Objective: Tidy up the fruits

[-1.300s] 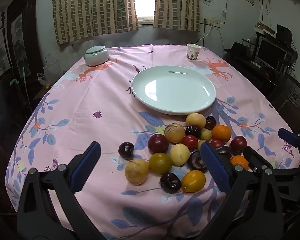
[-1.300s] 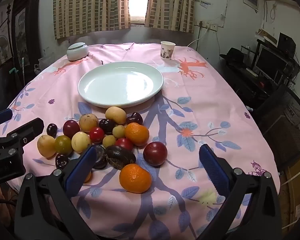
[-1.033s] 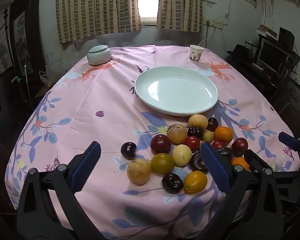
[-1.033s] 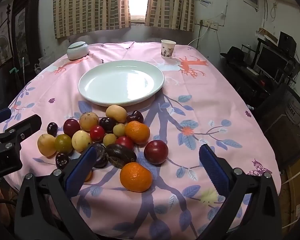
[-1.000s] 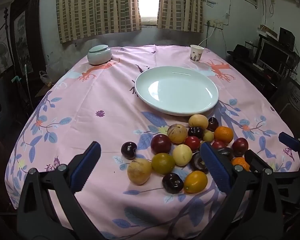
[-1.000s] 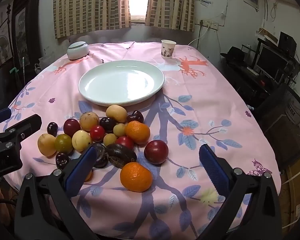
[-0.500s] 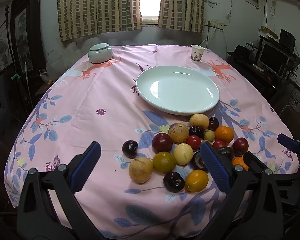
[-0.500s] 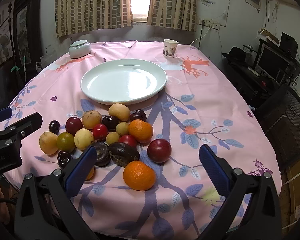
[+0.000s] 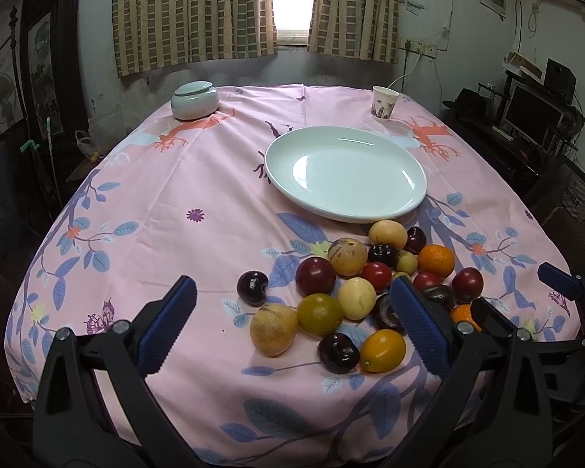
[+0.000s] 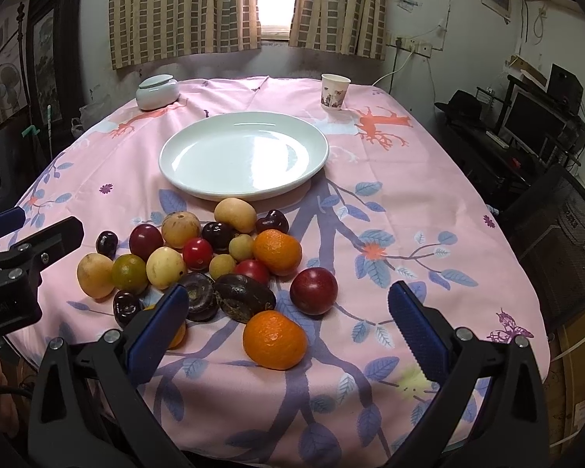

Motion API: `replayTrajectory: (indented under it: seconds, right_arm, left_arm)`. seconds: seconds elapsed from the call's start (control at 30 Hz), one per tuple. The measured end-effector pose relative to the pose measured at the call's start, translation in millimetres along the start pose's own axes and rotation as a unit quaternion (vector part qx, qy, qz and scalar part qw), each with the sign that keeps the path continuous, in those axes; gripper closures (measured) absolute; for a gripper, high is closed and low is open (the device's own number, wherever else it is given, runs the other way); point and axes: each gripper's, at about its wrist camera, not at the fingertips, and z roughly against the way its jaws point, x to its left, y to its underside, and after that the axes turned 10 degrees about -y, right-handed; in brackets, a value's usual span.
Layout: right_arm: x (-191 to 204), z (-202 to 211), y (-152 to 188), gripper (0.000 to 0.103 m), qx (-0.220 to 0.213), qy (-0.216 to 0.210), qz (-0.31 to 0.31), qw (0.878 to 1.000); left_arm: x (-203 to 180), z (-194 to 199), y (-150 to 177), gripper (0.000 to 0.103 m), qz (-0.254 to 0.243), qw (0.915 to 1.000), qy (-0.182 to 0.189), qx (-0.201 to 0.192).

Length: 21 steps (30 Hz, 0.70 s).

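I hold both grippers spread, empty | right gripper [image 10: 288, 321] nearest the front tangerine [image 10: 274, 339], just ahead between its fingers | fruit pile on desk before empty white plate [image 10: 199, 183] | left gripper [image 9: 292, 321] faces pile's left edge

a lidded pale jar [image 9: 194, 100] sits near the surface's far left edge, a paper cup [image 9: 384, 103] near its far right edge.

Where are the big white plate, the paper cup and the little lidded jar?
white plate [image 10: 199, 185]: right wrist view, near rim.
paper cup [image 10: 333, 93]: right wrist view, side wall.
lidded jar [image 9: 195, 103]: left wrist view, body under the lid.
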Motion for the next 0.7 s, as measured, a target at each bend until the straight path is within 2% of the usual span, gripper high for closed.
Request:
replayTrajectory:
  seconds: [0.7]
  right_arm:
    - [0.7, -1.0, 0.3, 0.001, 0.001, 0.0, 0.0, 1.0]
  left_arm:
    - [-2.0, -1.2, 3.5, 0.002, 0.0, 1.0, 0.001, 0.005]
